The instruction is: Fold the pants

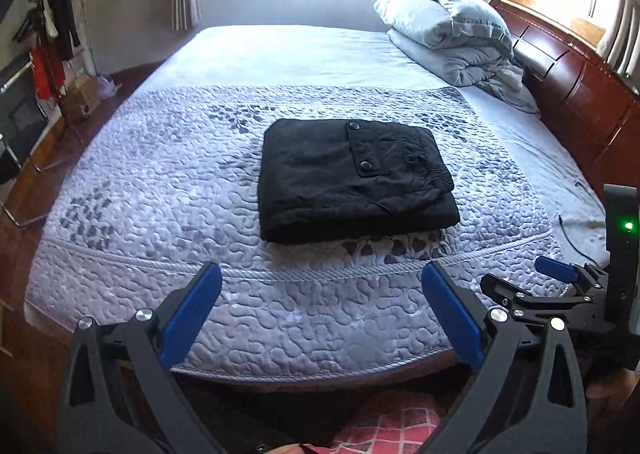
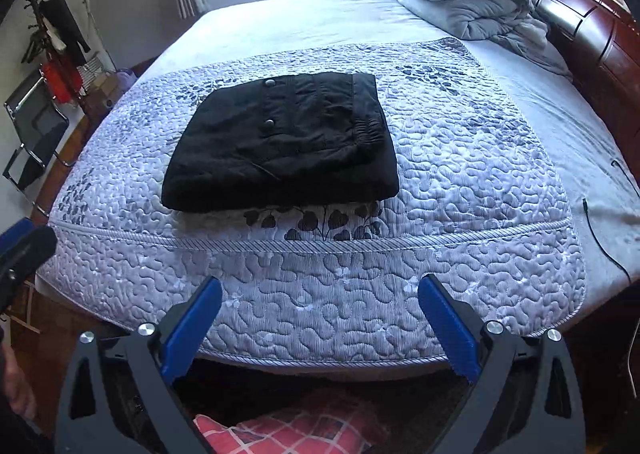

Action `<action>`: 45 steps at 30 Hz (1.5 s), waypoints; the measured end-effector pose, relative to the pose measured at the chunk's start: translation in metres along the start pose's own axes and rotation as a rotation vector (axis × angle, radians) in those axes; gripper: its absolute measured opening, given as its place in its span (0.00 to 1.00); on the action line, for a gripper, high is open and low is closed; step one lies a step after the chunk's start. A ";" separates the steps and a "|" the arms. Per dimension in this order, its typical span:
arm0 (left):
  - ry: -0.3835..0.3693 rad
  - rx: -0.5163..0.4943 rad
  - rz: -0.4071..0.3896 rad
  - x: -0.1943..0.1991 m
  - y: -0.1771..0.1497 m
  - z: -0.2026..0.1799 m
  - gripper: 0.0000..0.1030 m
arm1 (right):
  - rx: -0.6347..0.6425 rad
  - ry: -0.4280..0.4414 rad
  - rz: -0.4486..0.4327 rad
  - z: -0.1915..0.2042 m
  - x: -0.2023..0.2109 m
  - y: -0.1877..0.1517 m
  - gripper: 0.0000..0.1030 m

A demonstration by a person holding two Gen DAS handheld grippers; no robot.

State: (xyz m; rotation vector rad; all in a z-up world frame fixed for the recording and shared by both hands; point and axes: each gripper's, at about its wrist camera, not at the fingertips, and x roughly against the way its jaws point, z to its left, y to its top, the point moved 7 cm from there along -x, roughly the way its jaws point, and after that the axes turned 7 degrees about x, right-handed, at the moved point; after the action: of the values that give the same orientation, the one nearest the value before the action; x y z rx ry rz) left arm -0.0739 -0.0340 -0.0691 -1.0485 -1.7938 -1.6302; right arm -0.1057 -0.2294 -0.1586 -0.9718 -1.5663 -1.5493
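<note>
Pants — black, folded into a compact rectangle, lying flat mid-bed on the quilted grey coverlet; pocket flap with two snap buttons faces up, elastic waistband at the right edge. A leaf-print patch of the coverlet shows just under their near edge.

Left to right: coat rack with dark and red clothes by the far-left wall. Left gripper hovers over the near edge of the bed, blue fingers spread wide, nothing between them, well short of the pants. Right gripper is in the same pose — fingers wide apart, empty, apart from the cloth; in the left wrist view it shows at the right edge with a green LED lit. Far right: bundled grey duvet against the reddish wooden headboard, thin black cable across the pale sheet.
</note>
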 end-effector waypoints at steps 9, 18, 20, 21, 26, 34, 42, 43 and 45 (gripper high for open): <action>-0.012 0.014 0.012 0.004 -0.002 0.000 0.97 | -0.009 -0.010 0.007 -0.002 0.000 -0.003 0.96; 0.019 -0.003 0.035 -0.002 -0.009 0.002 0.97 | -0.008 -0.047 0.017 -0.003 0.005 -0.005 0.96; 0.018 0.000 0.041 -0.003 -0.011 0.003 0.97 | -0.013 -0.045 0.020 -0.003 0.006 -0.005 0.96; 0.017 0.003 0.046 -0.005 -0.012 0.004 0.97 | -0.012 -0.044 0.019 -0.003 0.006 -0.005 0.96; 0.037 0.005 0.065 -0.012 -0.015 0.007 0.97 | -0.010 -0.061 0.015 -0.003 0.005 -0.006 0.96; 0.043 0.018 0.096 -0.022 -0.019 0.010 0.97 | -0.021 -0.063 0.028 -0.006 0.001 -0.008 0.96; 0.039 0.002 0.116 -0.028 -0.023 0.004 0.97 | -0.023 -0.067 0.032 -0.007 -0.001 -0.008 0.96; 0.038 0.000 0.116 -0.029 -0.023 0.003 0.97 | -0.022 -0.068 0.031 -0.008 0.000 -0.008 0.96; 0.040 -0.003 0.115 -0.029 -0.023 0.002 0.97 | -0.023 -0.071 0.026 -0.009 0.000 -0.007 0.96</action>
State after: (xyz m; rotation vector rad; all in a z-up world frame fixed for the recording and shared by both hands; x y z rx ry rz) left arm -0.0754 -0.0377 -0.1063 -1.0916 -1.6739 -1.5742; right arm -0.1124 -0.2379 -0.1616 -1.0665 -1.5817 -1.5325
